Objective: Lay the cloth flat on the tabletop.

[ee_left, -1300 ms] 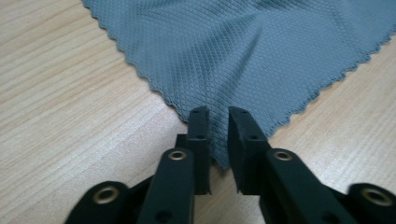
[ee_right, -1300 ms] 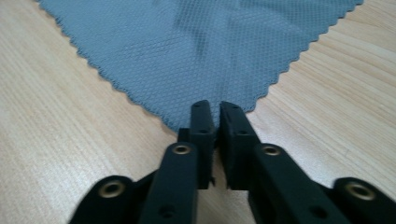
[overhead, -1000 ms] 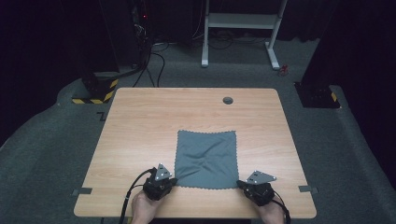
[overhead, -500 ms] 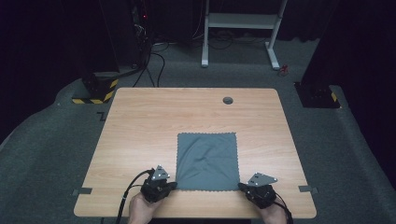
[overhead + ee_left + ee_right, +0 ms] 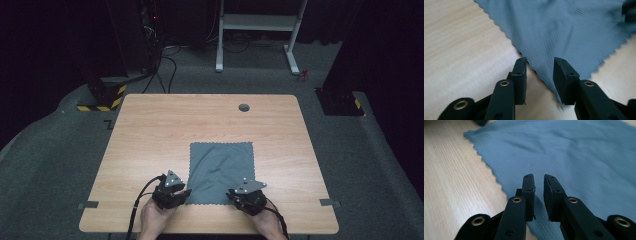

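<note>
The counter [image 5: 150, 130], light wood w/ a small round grommet hole [image 5: 244, 107] near the far edge, is seen from above on grey carpet. Black-and-yellow hazard tape [image 5: 100, 102] is seen on the floor off the far left corner, and a white frame [image 5: 260, 30] is seen beyond the far edge.

The cloth [image 5: 220, 170], grey-blue w/ zigzag-cut edges, is laid flat on the near half of the counter, approx. centred left to right, its near edge close to the counter's front edge. Slight ripples are seen across it.

The left gripper [image 5: 172, 190] is held at the cloth's near left corner. In the left gripper view its jaws are seen moderately open, w/ the cloth corner [image 5: 564, 75] lying between and under them; the right-hand jaw is over the fabric, the other over bare wood just beside the edge. Nothing is clamped.

The right gripper [image 5: 247, 195] is held at the near right corner. In the right gripper view its jaws are seen narrowly parted, a thin gap between the pads, w/ the cloth [image 5: 574, 157] under and ahead of them. Whether fabric is pinched can't be told.
</note>
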Tool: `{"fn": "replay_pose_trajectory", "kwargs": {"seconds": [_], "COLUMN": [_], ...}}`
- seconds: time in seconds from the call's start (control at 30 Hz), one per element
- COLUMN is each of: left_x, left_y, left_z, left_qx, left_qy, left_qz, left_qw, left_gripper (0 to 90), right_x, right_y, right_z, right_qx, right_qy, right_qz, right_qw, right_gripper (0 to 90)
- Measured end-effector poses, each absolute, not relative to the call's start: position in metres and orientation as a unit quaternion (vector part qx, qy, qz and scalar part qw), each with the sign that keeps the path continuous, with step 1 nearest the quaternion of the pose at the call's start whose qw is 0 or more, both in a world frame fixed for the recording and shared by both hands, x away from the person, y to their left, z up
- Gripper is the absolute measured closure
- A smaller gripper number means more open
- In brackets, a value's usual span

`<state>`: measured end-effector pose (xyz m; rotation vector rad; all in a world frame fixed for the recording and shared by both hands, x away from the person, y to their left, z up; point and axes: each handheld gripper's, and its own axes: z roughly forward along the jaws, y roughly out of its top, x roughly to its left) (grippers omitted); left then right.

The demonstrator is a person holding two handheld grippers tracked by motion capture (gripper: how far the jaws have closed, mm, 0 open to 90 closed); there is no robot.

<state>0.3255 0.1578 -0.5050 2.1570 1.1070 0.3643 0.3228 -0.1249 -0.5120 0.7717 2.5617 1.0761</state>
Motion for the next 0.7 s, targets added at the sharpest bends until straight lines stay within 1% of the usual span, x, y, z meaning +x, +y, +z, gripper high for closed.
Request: {"fn": "replay_pose_trajectory", "kwargs": {"seconds": [0.13, 0.27, 0.33, 0.43, 0.53, 0.63, 0.7], "left_x": [0.341, 0.359, 0.370, 0.385, 0.398, 0.405, 0.407], "left_y": [0.153, 0.152, 0.152, 0.149, 0.146, 0.144, 0.145], "left_z": [-0.505, -0.503, -0.502, -0.502, -0.505, -0.509, -0.509], "left_qx": [0.823, 0.816, 0.811, 0.808, 0.810, 0.817, 0.819], "left_qy": [0.433, 0.444, 0.453, 0.459, 0.463, 0.461, 0.458], "left_qz": [0.156, 0.166, 0.171, 0.175, 0.181, 0.194, 0.195], "left_qw": [0.334, 0.332, 0.328, 0.325, 0.311, 0.287, 0.284], "left_gripper": [59.0, 57.7, 57.4, 55.9, 54.8, 55.1, 54.9], "right_x": [0.326, 0.325, 0.319, 0.316, 0.318, 0.322, 0.326], "right_y": [-0.112, -0.117, -0.119, -0.120, -0.119, -0.122, -0.124], "right_z": [-0.519, -0.516, -0.516, -0.517, -0.516, -0.514, -0.512], "right_qx": [0.246, 0.246, 0.234, 0.232, 0.232, 0.246, 0.255], "right_qy": [0.891, 0.896, 0.899, 0.899, 0.899, 0.890, 0.886], "right_qz": [0.361, 0.355, 0.352, 0.353, 0.352, 0.364, 0.366], "right_qw": [0.127, 0.102, 0.114, 0.118, 0.120, 0.120, 0.127], "right_gripper": [83.4, 86.8, 87.4, 87.0, 75.2, 71.1, 68.0]}}
